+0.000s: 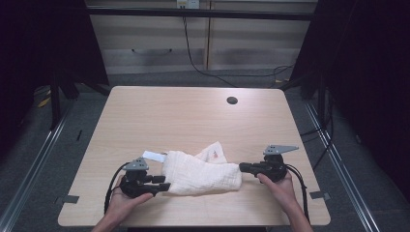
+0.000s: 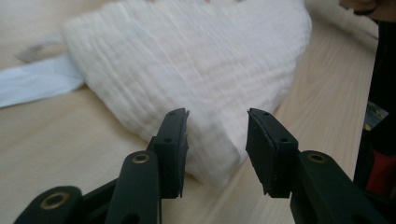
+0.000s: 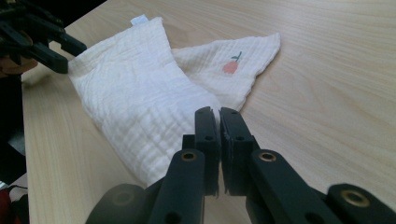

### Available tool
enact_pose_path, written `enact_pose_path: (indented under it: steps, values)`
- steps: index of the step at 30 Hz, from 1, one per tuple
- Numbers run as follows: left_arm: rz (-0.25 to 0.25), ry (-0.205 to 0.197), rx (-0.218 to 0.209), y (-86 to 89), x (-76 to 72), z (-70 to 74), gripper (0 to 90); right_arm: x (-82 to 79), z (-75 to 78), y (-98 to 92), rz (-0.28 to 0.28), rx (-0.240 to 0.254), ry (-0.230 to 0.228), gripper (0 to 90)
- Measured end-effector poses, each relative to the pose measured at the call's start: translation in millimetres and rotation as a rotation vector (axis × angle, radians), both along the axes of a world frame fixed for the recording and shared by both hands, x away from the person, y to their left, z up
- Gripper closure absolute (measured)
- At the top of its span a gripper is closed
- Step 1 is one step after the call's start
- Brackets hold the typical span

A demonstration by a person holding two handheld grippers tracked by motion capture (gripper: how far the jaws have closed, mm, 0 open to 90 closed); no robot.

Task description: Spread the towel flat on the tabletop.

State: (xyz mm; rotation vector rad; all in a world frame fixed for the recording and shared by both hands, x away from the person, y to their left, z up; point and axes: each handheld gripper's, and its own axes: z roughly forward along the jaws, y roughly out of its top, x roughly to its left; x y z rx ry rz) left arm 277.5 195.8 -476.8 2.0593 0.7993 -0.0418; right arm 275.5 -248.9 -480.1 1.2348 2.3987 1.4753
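Flanking folded cloth, claws level.

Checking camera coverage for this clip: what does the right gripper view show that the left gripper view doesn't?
Right gripper view alone: a small orange fruit print on the cloth's spread corner, a white tag at its far edge, the right gripper with jaws nearly together at the cloth's near end, and the left gripper far off at the other end.

Left gripper view alone: a pale blue strip beside the cloth, seen past the left gripper's parted jaws.

Both: the folded white cloth on the wooden table.
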Motion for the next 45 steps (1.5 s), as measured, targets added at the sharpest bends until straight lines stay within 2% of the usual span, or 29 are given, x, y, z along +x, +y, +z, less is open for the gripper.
enact_pose_path:
  steps: [2, 4, 6, 7, 8, 9, 10, 12, 13, 16, 20, 22, 24, 27, 28, 29, 30, 33, 37, 42, 45]
  values:
    - [0.033, -0.014, -0.039, 7.5, 10.2, 8.3, 55.4, 0.4, -0.1, 0.0, 0.001, 0.002, -0.002, 86.6]
    - [0.067, -0.036, -0.047, 11.8, 23.4, 14.2, 57.0, 0.8, -0.6, 0.9, 0.003, 0.001, 0.000, 86.6]
    - [0.078, -0.058, -0.042, 12.2, 37.4, 16.2, 61.1, 1.5, -1.3, 1.7, 0.005, -0.003, -0.001, 86.6]
    - [0.083, -0.054, -0.043, 11.5, 44.7, 15.7, 61.3, 1.7, -1.4, 2.0, 0.006, -0.003, -0.003, 86.5]
    - [0.072, -0.041, -0.039, 8.2, 60.1, 13.3, 60.5, 1.7, -1.3, 1.8, 0.006, -0.002, -0.003, 86.6]
    - [0.072, -0.041, -0.039, 8.2, 60.1, 13.3, 59.4, 1.7, -1.3, 1.8, 0.006, -0.002, -0.003, 86.6]
    - [0.076, -0.039, -0.027, 6.4, 67.0, 11.5, 59.4, 1.7, -1.2, 1.6, 0.005, -0.003, -0.003, 86.6]
    - [0.072, -0.007, -0.039, 3.3, 80.5, 5.2, 56.7, 1.2, -0.7, 1.2, 0.002, 0.000, -0.002, 86.5]
    - [0.084, 0.008, -0.017, -2.0, 90.2, -2.6, 54.6, 1.1, -0.5, 1.1, 0.005, -0.001, -0.003, 86.5]
    - [0.079, 0.021, -0.016, -7.0, 96.6, -10.3, 52.7, 1.2, -0.8, 1.2, 0.007, -0.005, -0.005, 86.5]
    - [0.094, 0.016, 0.019, -14.3, 101.5, -23.3, 50.7, 0.7, -0.5, 1.0, 0.011, -0.009, -0.008, 86.5]
    - [0.081, 0.025, 0.029, -17.3, 102.0, -27.4, 50.7, 0.8, -0.6, 0.9, 0.010, -0.009, -0.009, 86.5]
    - [0.072, 0.007, 0.061, -21.1, 100.7, -29.2, 52.0, 0.5, -0.3, 1.1, 0.010, -0.009, -0.012, 86.4]
    - [0.069, -0.026, 0.089, -23.6, 97.9, -28.6, 54.4, 0.2, -0.1, 1.4, 0.010, -0.011, -0.012, 86.4]
    - [0.054, -0.068, 0.118, -25.7, 93.9, -28.7, 56.9, -0.1, -0.1, 1.6, 0.008, -0.010, -0.011, 86.4]
    - [0.054, -0.068, 0.118, -25.7, 93.9, -28.7, 58.2, -0.1, -0.1, 1.6, 0.008, -0.010, -0.011, 86.4]
    - [0.051, -0.086, 0.130, -26.5, 92.0, -28.7, 58.2, -0.1, -0.3, 1.7, 0.007, -0.011, -0.012, 86.4]
    - [0.038, -0.106, 0.130, -28.3, 88.2, -29.6, 63.4, -0.3, -1.1, 2.3, 0.010, -0.021, -0.008, 86.4]
    - [-0.001, -0.120, 0.138, -30.6, 84.8, -28.4, 79.4, -0.2, -3.0, 3.7, 0.017, -0.040, -0.008, 86.3]
    - [0.023, -0.063, 0.077, -26.6, 86.3, -31.5, 84.8, -0.2, -1.9, 2.8, 0.011, -0.033, -0.007, 86.3]
    - [0.030, -0.055, 0.066, -25.7, 85.2, -30.6, 85.7, -0.2, -1.5, 1.3, 0.011, -0.032, -0.009, 86.4]
